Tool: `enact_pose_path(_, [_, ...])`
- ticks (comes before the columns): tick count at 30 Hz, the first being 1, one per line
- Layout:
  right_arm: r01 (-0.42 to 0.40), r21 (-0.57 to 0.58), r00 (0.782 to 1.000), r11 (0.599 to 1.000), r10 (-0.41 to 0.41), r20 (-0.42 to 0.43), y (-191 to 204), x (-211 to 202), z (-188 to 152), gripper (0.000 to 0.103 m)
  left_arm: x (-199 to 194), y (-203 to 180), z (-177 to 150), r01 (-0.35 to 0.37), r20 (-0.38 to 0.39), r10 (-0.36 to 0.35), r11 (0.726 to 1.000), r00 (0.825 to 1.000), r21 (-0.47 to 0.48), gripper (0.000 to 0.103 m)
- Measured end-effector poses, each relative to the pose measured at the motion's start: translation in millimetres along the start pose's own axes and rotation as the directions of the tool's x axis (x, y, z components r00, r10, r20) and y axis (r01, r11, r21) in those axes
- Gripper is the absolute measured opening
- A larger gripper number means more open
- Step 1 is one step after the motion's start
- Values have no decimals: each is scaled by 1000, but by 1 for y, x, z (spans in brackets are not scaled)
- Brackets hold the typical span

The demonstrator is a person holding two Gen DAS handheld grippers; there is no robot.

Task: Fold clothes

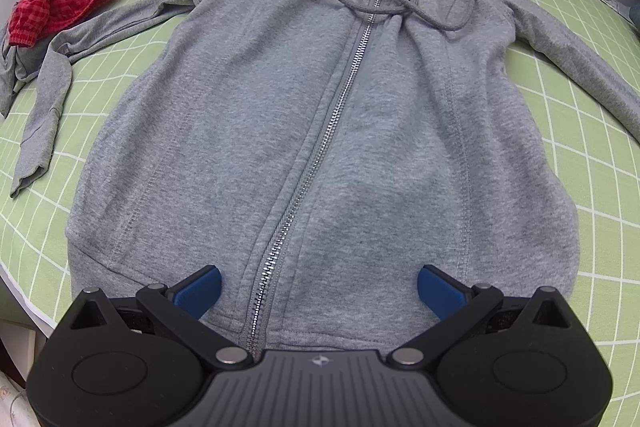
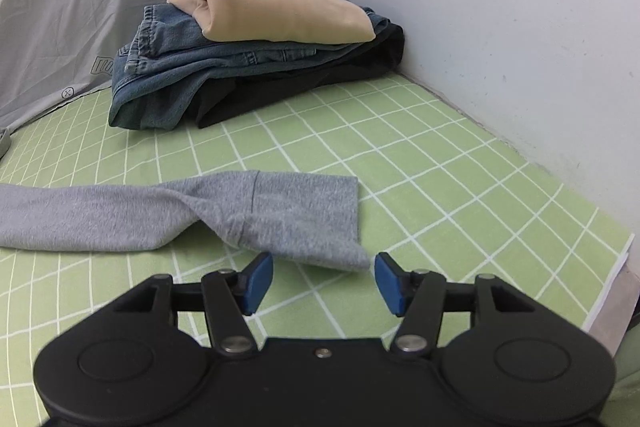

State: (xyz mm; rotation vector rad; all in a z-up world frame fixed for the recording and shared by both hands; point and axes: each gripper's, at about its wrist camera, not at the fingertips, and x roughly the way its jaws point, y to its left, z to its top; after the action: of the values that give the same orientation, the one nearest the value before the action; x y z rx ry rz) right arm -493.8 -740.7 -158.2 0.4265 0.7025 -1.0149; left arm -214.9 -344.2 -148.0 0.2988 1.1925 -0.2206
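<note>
Brightness: bright and even in both views, soft and diffuse.
Shadows: faint, a soft one under the grey hoodie (image 1: 320, 131) hem and beside the folded stack (image 2: 256, 55).
Glare: none, only small glints on the zipper (image 1: 332, 131).
Distortion: strong fisheye bulge, bed sheet (image 2: 460, 163) grid lines curved, dark corners.
Focus: sharp at centre, slightly soft towards the edges.
</note>
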Motion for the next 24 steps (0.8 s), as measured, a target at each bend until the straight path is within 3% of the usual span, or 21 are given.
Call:
enact_pose_path(5, [47, -57, 999, 997, -47, -5, 2, 9, -2, 58, 2, 2, 2, 2, 7, -2, 1000, 1000, -1, 103])
enact_pose_path(10, [68, -37, 998, 997, -68, 16, -4, 16, 10, 58, 4, 4, 4, 6, 9, -6, 1000, 1000, -2, 103])
enact_pose_path(12, [61, -34, 997, 998, -59, 47, -4, 17, 20, 64, 4, 3, 4, 5, 8, -5, 1000, 1000, -2, 103])
enact_pose_path(14, [58, -44, 995, 997, -55, 84, -1, 19, 31, 87, 4, 2, 4, 5, 6, -5, 1000, 1000, -2, 103])
enact_pose_path(20, [30, -133, 990, 991, -11, 140, 27, 52, 71, 98, 4, 3, 5, 9, -4, -9, 1000, 1000, -5, 103])
enact_pose_path(24, [31, -185, 994, 982, -11, 104, 50, 80, 84, 98, 5, 5, 7, 8, -9, -8, 1000, 1000, -4, 103])
